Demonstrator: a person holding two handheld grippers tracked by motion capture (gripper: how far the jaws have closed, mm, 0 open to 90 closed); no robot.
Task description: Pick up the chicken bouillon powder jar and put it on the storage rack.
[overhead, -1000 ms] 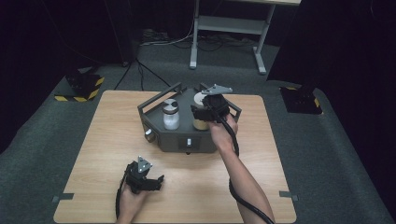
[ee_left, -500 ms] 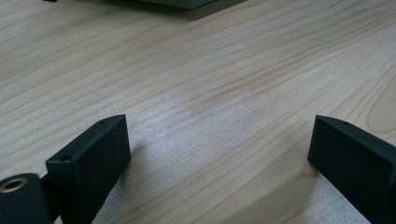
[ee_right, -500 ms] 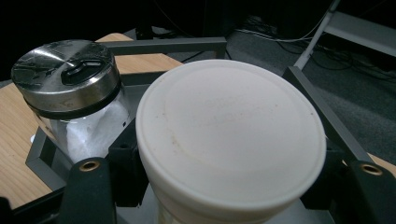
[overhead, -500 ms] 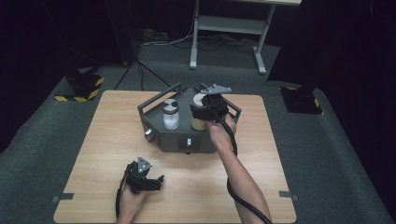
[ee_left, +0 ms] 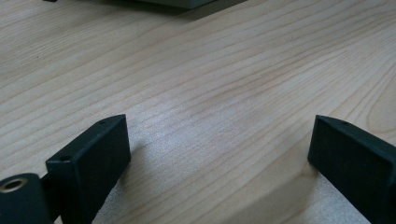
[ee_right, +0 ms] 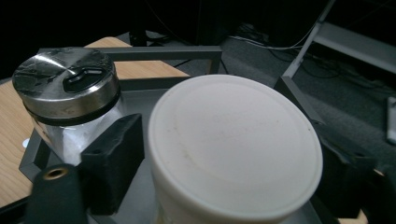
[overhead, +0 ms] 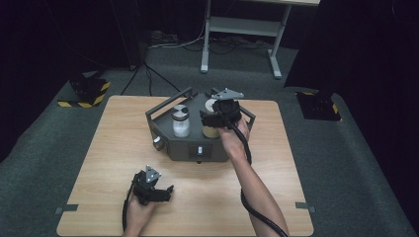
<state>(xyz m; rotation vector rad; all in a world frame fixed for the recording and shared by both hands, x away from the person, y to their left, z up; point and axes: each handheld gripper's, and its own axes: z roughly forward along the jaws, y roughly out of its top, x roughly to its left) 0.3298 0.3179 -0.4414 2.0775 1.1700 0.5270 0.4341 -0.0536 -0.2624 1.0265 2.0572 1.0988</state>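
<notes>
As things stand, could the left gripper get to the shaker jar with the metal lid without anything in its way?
Probably yes. The left gripper rests open on bare table, and the shaker jar stands in the grey tray's near-left part. The right gripper straddles the neighbouring white-lidded jar, so space beside it looks tight.

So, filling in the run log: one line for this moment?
right gripper: jaws just opening, astride white-lidded jar | left gripper: open, on table | shaker: in tray

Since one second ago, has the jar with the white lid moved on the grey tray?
No. The white-lidded jar stands beside the shaker as before.
</notes>
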